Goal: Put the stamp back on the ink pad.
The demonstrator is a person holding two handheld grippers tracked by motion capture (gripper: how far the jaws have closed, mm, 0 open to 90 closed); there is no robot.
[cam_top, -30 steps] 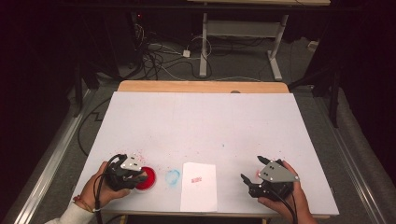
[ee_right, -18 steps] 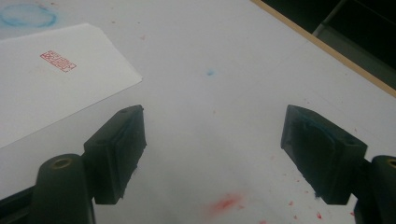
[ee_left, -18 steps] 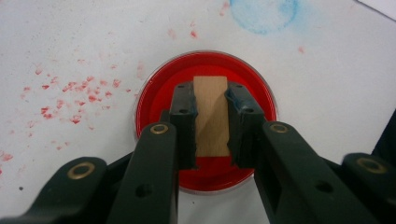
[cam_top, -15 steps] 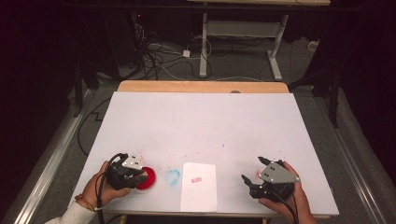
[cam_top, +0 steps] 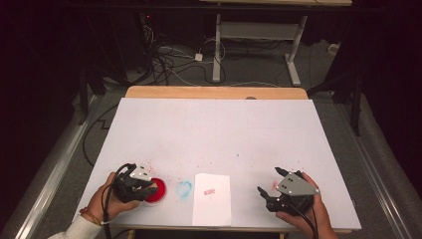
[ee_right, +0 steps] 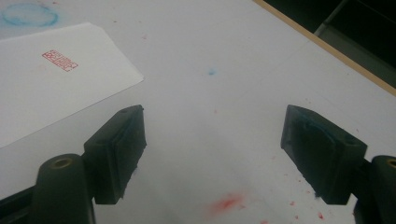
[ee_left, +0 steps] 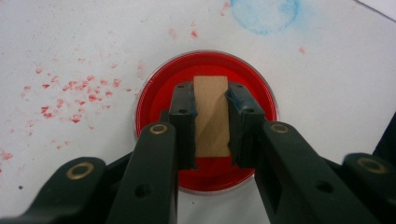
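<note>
Left tool [ee_left: 211, 122]: pinches a wooden stamp block [ee_left: 211, 114] between its pads, one pad on each long side of the block.
Stamp block: stands over the middle of the red ink pad [ee_left: 159, 93], apparently face down on the ink; its long axis runs away from the tool, in line with the jaws.
Ink pad: a round, clear-rimmed dish at the near left of the desk [cam_top: 214, 129], with red flecks scattered beside it.
Paper sheet [cam_top: 212, 199]: lies to the right of the ink pad, with a faint blue ring [cam_top: 184, 188] between them; one red print already sits near its middle.
Right tool [cam_top: 265, 195]: spread wide and holding nothing, resting on the desk well to the right of the ink pad, beyond the sheet.
Key relation: judging by the layout, the next stamping spot lies on the sheet, to the right of the ink pad; the left hand holds the block and is the better placed of the two.
</note>
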